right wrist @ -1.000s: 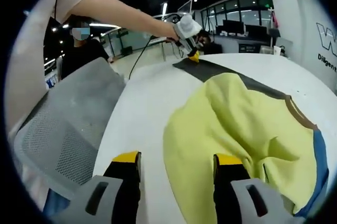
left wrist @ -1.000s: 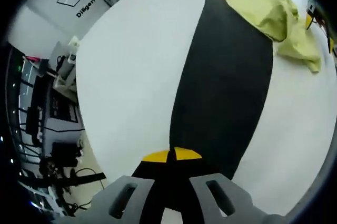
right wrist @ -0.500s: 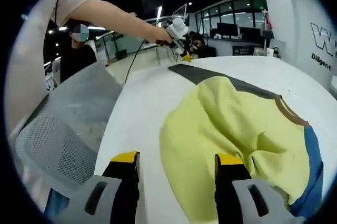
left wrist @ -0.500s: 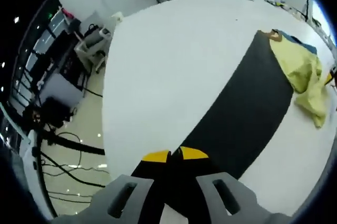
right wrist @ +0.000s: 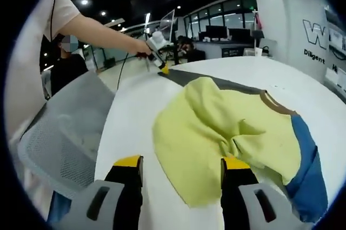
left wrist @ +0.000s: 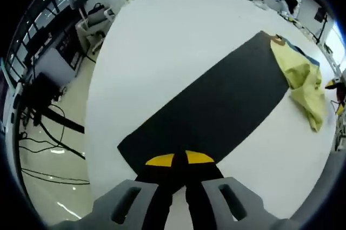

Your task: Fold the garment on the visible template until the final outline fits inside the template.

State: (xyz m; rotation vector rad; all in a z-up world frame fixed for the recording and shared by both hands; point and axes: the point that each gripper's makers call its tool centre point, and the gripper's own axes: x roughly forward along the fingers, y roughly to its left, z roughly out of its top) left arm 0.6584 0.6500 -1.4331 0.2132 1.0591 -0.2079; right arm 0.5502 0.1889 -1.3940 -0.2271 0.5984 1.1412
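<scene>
Left gripper [left wrist: 180, 159]: jaws pressed together, yellow tips meeting on the near end of the dark template; whether they actually pinch its edge cannot be told.
Template [left wrist: 211, 108]: long dark sheet lying flat on the white table [left wrist: 162, 52]; it runs from the left gripper's tips ahead and to the right.
Garment [left wrist: 303, 81]: yellow with blue parts, bunched at the far end of the template, well ahead of the left gripper.
Mesh chair [right wrist: 59, 133]: grey, left of the right gripper.
Right gripper [right wrist: 181, 164]: jaws wide apart, holding nothing.
Garment, right gripper view [right wrist: 227, 127]: crumpled, just ahead of the open jaws and to their right.
</scene>
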